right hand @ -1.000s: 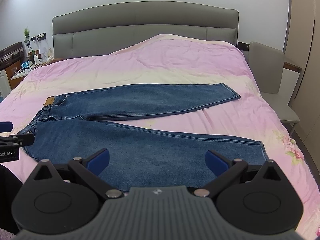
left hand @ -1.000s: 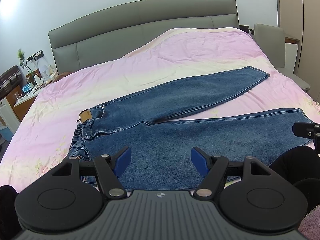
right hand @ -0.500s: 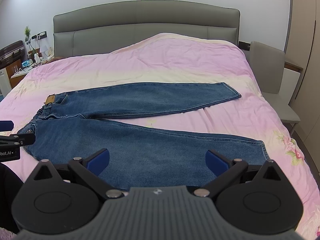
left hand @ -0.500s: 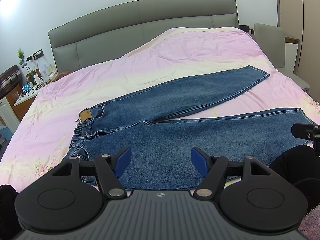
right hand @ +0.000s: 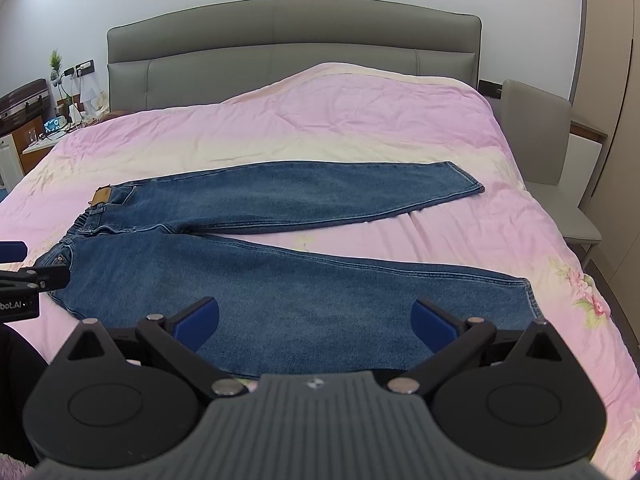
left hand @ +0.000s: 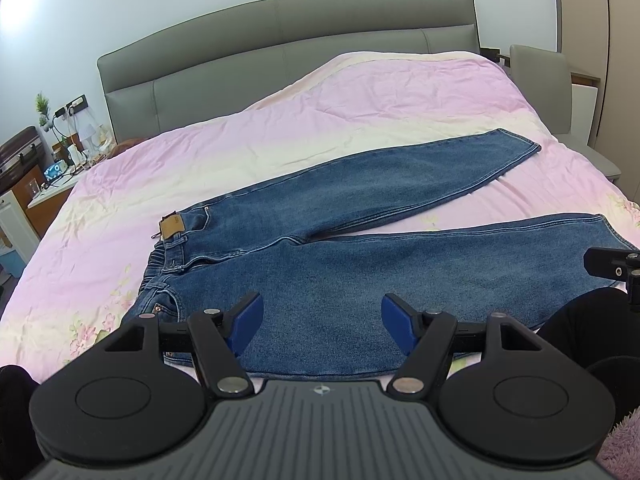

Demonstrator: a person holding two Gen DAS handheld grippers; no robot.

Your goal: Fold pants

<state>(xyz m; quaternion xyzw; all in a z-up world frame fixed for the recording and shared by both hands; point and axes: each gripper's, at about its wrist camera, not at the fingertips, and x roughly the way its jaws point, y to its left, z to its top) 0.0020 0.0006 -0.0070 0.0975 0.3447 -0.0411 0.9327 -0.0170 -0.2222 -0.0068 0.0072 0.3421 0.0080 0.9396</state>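
Blue jeans lie flat on the pink bed, waistband to the left, both legs spread apart toward the right; they also show in the right wrist view. A tan patch marks the waistband. My left gripper is open and empty, held above the near leg close to the hips. My right gripper is open wide and empty, above the near leg toward its hem. Each gripper's side shows at the edge of the other's view.
The pink bedspread covers the bed, with a grey headboard behind. A grey chair stands at the right of the bed. A cluttered nightstand is at the left.
Both grippers have hardly moved; the views shift only slightly. The jeans lie as before.
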